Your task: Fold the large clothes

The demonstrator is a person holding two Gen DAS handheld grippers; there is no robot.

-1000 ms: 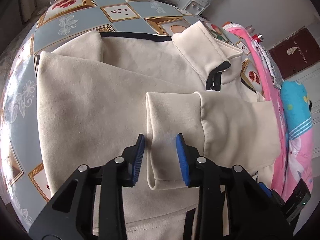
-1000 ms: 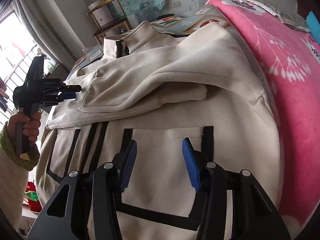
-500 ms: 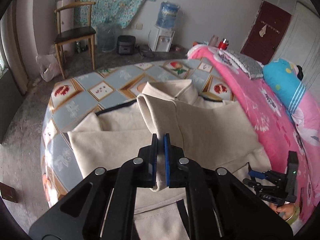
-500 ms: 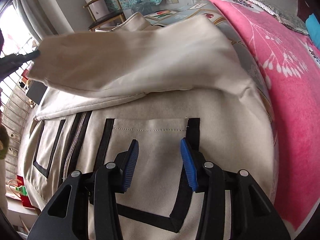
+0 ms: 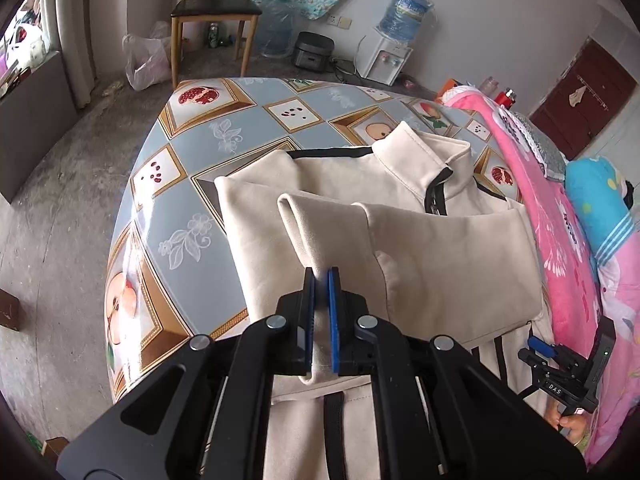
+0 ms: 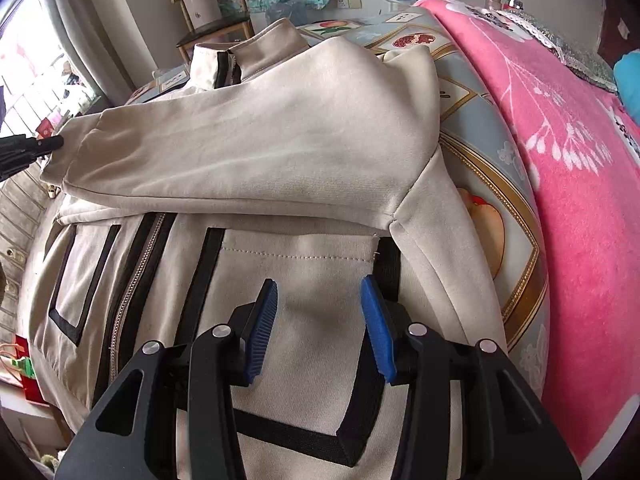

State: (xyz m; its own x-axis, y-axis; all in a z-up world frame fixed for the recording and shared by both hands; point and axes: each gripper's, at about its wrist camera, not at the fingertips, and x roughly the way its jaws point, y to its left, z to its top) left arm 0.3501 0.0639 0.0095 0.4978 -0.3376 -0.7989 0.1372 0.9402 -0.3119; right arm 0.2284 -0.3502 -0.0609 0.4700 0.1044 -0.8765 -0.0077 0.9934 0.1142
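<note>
Cuff clamped between my left gripper (image 5: 322, 292) pads, I hold the sleeve (image 5: 440, 256) above the cream jacket (image 6: 280, 280) spread on the table (image 5: 192, 208) for folding; my right gripper (image 6: 318, 320) hovers open, empty, near its pocket.

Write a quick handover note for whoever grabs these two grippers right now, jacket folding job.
Left gripper: shut on the sleeve cuff, holding the sleeve lifted across the jacket's chest.
Right gripper: open, empty, hovering over the right-hand pocket.
Jacket: cream, black trim, front up and zipped on the patterned table, collar at the far end.
Done: one sleeve picked up.
Left: lay that sleeve flat, fold the rest.
</note>
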